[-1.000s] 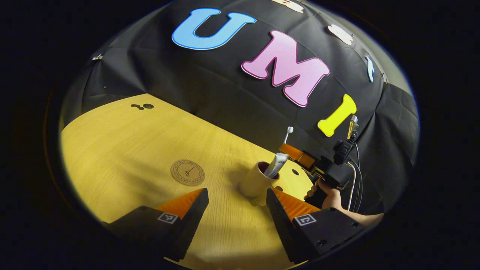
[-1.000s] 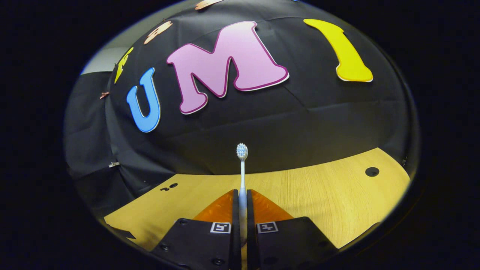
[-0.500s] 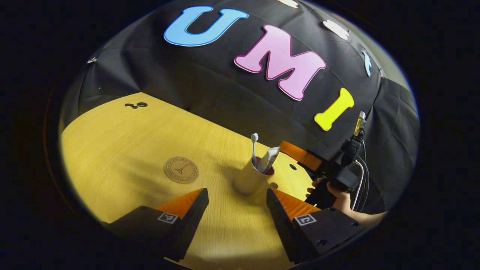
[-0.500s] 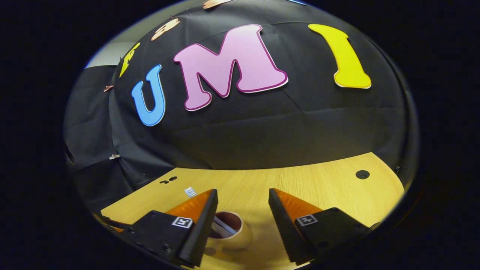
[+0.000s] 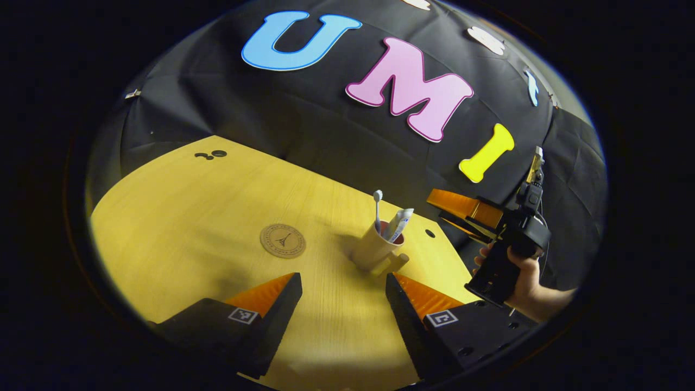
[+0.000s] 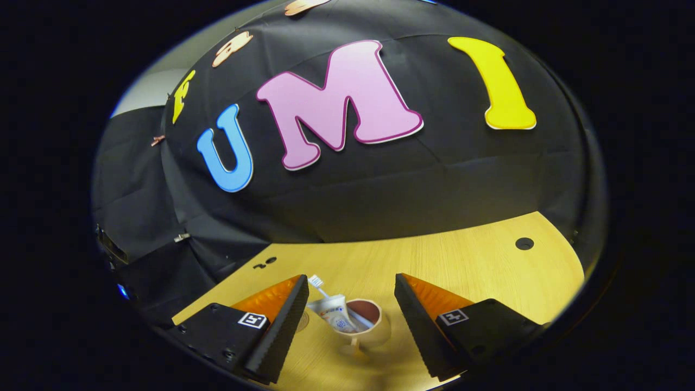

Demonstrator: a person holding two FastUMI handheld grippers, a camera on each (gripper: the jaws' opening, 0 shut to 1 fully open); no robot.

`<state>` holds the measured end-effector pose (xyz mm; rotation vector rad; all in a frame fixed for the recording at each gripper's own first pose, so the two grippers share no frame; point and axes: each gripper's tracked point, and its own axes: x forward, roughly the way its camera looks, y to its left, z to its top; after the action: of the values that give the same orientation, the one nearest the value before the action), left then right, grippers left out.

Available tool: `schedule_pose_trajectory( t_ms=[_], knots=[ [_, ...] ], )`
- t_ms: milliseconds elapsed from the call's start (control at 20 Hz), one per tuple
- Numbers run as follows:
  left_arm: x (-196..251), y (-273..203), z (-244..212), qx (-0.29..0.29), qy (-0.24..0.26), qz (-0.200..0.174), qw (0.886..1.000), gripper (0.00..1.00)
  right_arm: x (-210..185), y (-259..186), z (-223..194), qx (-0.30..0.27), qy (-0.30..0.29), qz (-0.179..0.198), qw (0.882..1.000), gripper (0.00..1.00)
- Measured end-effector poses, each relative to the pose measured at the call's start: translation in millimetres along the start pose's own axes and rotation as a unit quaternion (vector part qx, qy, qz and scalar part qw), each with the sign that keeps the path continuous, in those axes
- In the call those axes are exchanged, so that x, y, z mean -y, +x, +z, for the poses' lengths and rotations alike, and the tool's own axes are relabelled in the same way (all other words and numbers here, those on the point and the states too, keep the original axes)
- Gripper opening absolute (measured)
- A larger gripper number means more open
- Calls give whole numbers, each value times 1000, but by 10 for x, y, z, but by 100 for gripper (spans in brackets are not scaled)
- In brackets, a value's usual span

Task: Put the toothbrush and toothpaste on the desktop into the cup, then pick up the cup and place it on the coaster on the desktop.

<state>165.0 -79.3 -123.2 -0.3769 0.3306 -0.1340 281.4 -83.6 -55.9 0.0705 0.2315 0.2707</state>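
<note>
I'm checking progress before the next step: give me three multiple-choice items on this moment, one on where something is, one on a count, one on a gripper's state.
1. Where is the cup?
A. On the coaster
B. On the desktop, apart from the coaster
C. Held in the air

2. How many items stand in the cup?
A. None
B. One
C. Two

3. How are the right gripper's jaws?
A. Spread, holding nothing
B. Closed on the toothbrush
C. Closed on the cup

Answers:
1 B: in the left gripper view the cup stands on the desktop to the right of the coaster, a gap of wood between them.
2 C: the toothbrush and the toothpaste both stick out of the cup.
3 A: in the right gripper view the jaws stand apart above the cup, nothing between them.
</note>
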Motion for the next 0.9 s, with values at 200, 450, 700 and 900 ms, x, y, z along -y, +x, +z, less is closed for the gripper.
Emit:
schedule_pose_trajectory(
  t_ms=[200,450,700,900],
  knots=[
    [-145,-240,-1,-8,23,13,1000,96,-60,-45,-189,-65,-7,-13,998,98],
    [-339,-477,-145,-18,17,20,999,96,-113,-20,-515,-171,17,-35,984,98],
    [-505,-686,-340,-25,-7,28,999,96,-70,-34,-868,-283,37,-62,956,98],
    [-663,-809,-458,-34,-20,34,999,96,-130,22,-1150,-340,25,-70,937,98]
  ],
)
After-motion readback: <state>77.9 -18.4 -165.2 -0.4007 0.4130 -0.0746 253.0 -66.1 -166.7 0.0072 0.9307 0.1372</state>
